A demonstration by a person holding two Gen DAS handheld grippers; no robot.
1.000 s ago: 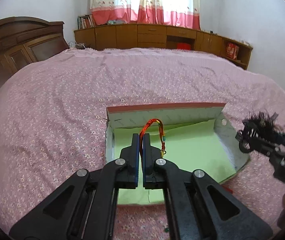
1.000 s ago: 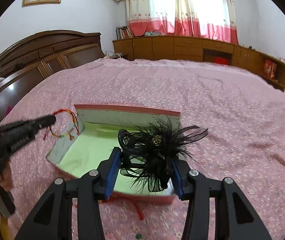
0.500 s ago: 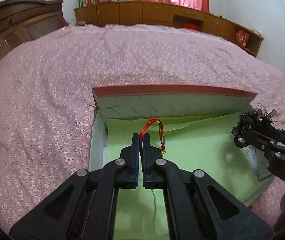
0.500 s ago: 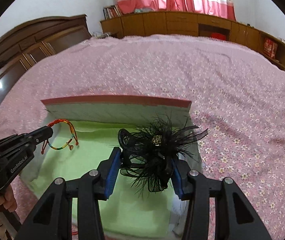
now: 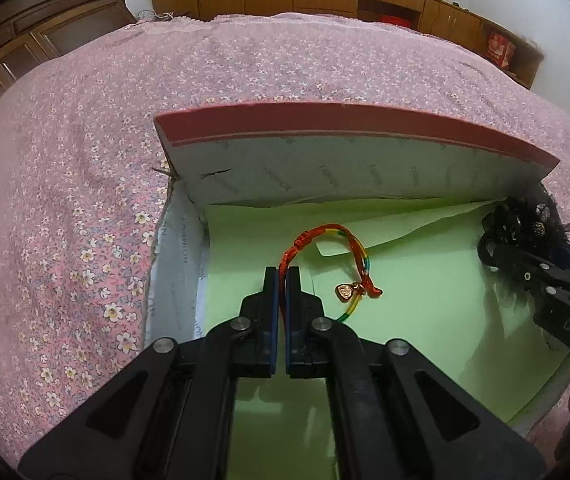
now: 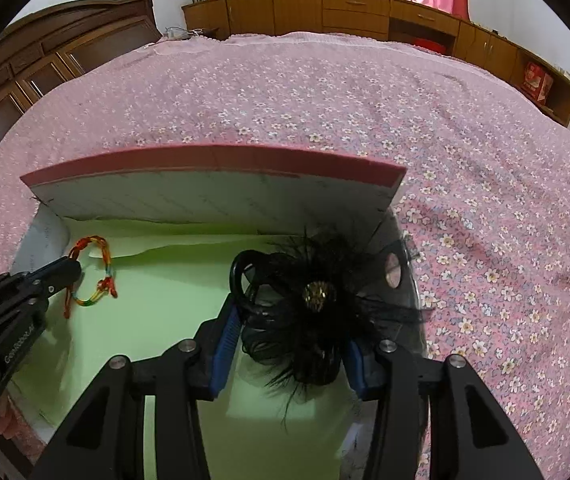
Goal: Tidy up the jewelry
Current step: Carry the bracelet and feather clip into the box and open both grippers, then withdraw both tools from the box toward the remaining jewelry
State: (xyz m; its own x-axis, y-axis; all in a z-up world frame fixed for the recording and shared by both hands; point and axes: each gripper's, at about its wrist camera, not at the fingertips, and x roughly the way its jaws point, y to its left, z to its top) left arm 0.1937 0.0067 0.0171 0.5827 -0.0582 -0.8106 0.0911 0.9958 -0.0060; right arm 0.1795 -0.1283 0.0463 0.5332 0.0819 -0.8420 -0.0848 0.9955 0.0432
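Observation:
An open box [image 5: 349, 138] with a red rim and a green paper lining [image 5: 425, 304] lies on the bed. My left gripper [image 5: 283, 276] is shut on a rainbow string bracelet [image 5: 355, 248] with a small gold heart charm [image 5: 345, 292], low over the lining at the box's left. My right gripper [image 6: 289, 320] is shut on a black feather hair ornament [image 6: 317, 300] with a gold centre, over the box's right side. The bracelet [image 6: 101, 276] and left gripper also show in the right wrist view. The ornament [image 5: 525, 220] shows at the right of the left wrist view.
The box [image 6: 213, 160] sits on a pink flowered bedspread [image 6: 365, 100]. A dark wooden headboard [image 6: 65, 52] stands at the left. Wooden cabinets [image 6: 345, 4] run along the far wall under pink curtains.
Both grippers have dropped down and forward into the box. The bracelet now hangs just over the green lining, and the feather ornament is over the box's right side.

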